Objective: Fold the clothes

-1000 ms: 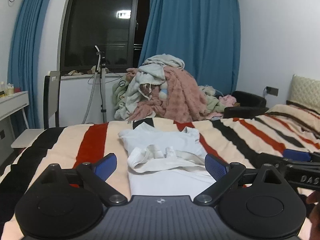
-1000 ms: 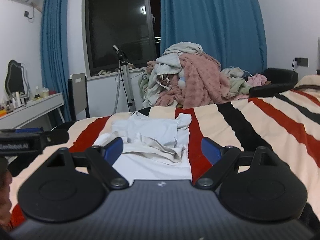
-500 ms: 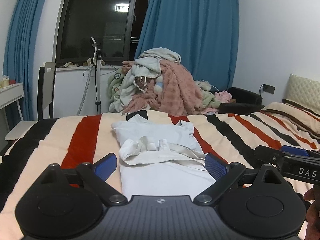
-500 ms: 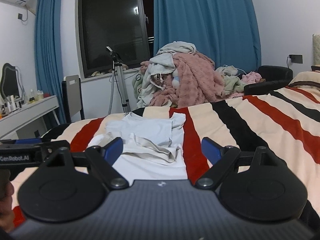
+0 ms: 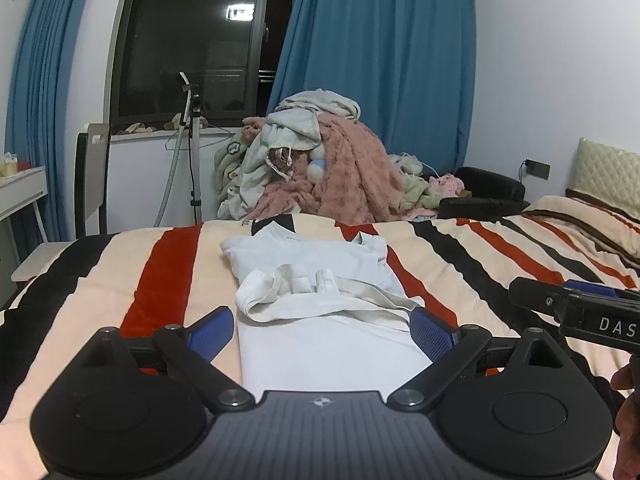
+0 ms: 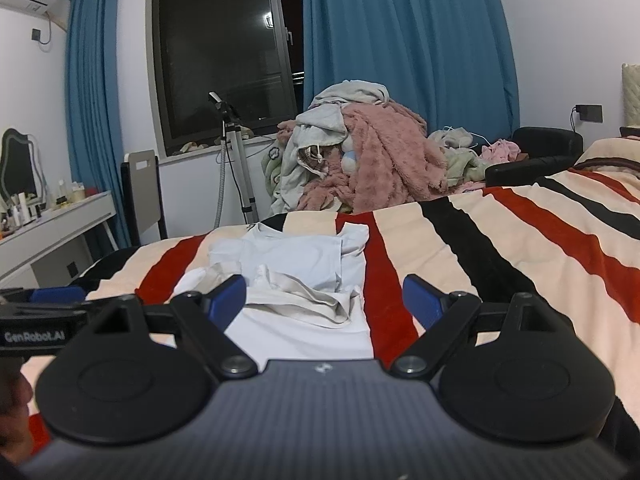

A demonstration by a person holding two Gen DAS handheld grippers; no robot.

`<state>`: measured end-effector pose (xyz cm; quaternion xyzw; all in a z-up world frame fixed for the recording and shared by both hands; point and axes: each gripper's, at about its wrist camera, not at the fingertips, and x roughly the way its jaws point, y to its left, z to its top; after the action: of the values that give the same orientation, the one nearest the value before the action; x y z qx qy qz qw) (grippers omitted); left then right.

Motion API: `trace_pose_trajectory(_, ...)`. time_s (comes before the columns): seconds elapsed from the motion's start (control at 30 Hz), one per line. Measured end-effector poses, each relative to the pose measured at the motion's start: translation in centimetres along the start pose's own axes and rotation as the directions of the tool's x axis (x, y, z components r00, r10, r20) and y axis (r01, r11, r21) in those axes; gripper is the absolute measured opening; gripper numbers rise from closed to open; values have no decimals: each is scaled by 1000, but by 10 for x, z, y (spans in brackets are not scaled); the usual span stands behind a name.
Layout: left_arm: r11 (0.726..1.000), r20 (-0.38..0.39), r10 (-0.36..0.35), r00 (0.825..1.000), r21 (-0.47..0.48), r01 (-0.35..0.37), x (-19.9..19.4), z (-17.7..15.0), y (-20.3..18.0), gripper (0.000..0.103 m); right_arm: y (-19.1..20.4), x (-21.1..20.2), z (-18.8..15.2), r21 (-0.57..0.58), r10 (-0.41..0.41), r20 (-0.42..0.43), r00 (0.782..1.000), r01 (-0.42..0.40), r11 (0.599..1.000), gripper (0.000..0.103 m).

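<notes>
A white T-shirt (image 5: 320, 280) (image 6: 304, 264) lies on the striped bed cover (image 5: 480, 256) (image 6: 520, 240), its sides folded in and a bunched band of fabric across the middle. My left gripper (image 5: 322, 326) hovers just before the shirt's near edge, open, nothing between its blue pads. My right gripper (image 6: 324, 298) is held over the shirt's near right part, also open and empty. Each gripper shows in the other's view: the right gripper (image 5: 576, 308) at the right edge, the left gripper (image 6: 36, 308) at the left edge.
A tall heap of clothes and a pink blanket (image 5: 320, 168) (image 6: 372, 156) stands beyond the bed's far edge. A tripod stand (image 5: 192, 148), a chair (image 5: 92, 176) and a white dresser (image 6: 52, 224) are at the left. A black armchair (image 5: 484, 196) sits at the right.
Both views have shifted slightly, the shirt sitting a little more to the left in the left wrist view. The shirt has not moved and both grippers stay open.
</notes>
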<state>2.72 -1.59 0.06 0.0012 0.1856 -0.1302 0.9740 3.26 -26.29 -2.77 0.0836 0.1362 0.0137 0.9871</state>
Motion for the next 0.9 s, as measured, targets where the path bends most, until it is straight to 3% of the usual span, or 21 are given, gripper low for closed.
trace_pose_trajectory(0.07, 999, 0, -13, 1000, -37, 13, 0, 0, 3, 96, -3, 3, -1, 37, 23, -26, 999, -22, 999, 87)
trace_pose_trajectory(0.17, 987, -63, -66, 996, -153, 55, 6, -2, 13, 96, -17, 16, -11, 202, 99, -130, 987, -71, 977, 87)
trace_pose_trajectory(0.23, 967, -125, -119, 985, -239, 87, 14, -9, 20, 95, -30, 27, -20, 343, 173, -201, 964, -96, 934, 87)
trace_pose_trajectory(0.27, 953, -169, -152, 974, -286, 99, 20, -14, 24, 95, -39, 34, -27, 438, 229, -235, 945, -107, 893, 87)
trace_pose_trajectory(0.37, 896, -304, -255, 918, -432, 106, 44, -34, 36, 95, -59, 53, -58, 703, 404, -286, 869, -96, 705, 88)
trace_pose_trajectory(0.4, 865, -351, -298, 888, -492, 96, 53, -43, 41, 95, -65, 59, -68, 776, 463, -288, 838, -79, 625, 88)
trace_pose_trajectory(0.43, 827, -396, -346, 850, -556, 78, 63, -54, 47, 95, -66, 63, -77, 811, 495, -300, 816, -55, 582, 87)
trace_pose_trajectory(0.47, 766, -424, -411, 807, -640, 54, 73, -67, 54, 94, -64, 66, -85, 826, 511, -321, 798, -28, 562, 87)
trace_pose_trajectory(0.5, 712, -428, -447, 785, -702, 23, 79, -79, 61, 91, -61, 68, -92, 832, 513, -339, 789, -3, 554, 84)
trace_pose_trajectory(0.57, 666, -422, -441, 792, -745, -26, 87, -92, 71, 88, -57, 70, -105, 842, 500, -360, 788, 43, 538, 75)
trace_pose_trajectory(0.6, 649, -409, -444, 798, -760, -29, 92, -94, 75, 88, -58, 70, -111, 856, 486, -350, 801, 63, 512, 76)
trace_pose_trajectory(0.63, 634, -391, -441, 808, -773, -28, 95, -95, 78, 86, -60, 72, -114, 868, 469, -335, 817, 74, 491, 75)
trace_pose_trajectory(0.7, 621, -361, -395, 845, -783, -44, 99, -94, 85, 79, -65, 77, -116, 882, 426, -307, 851, 86, 464, 75)
trace_pose_trajectory(0.73, 619, -358, -364, 860, -782, -64, 100, -94, 87, 68, -67, 79, -116, 882, 398, -295, 869, 87, 463, 75)
trace_pose_trajectory(0.8, 623, -348, -314, 883, -778, -85, 104, -96, 93, 58, -70, 86, -116, 880, 347, -275, 896, 89, 467, 71)
trace_pose_trajectory(0.87, 654, -337, -285, 897, -753, -74, 111, -95, 95, 45, -70, 93, -116, 875, 317, -268, 910, 92, 476, 60)
trace_pose_trajectory(0.9, 671, -330, -273, 904, -738, -67, 114, -95, 96, 34, -69, 95, -116, 872, 307, -265, 914, 91, 482, 56)
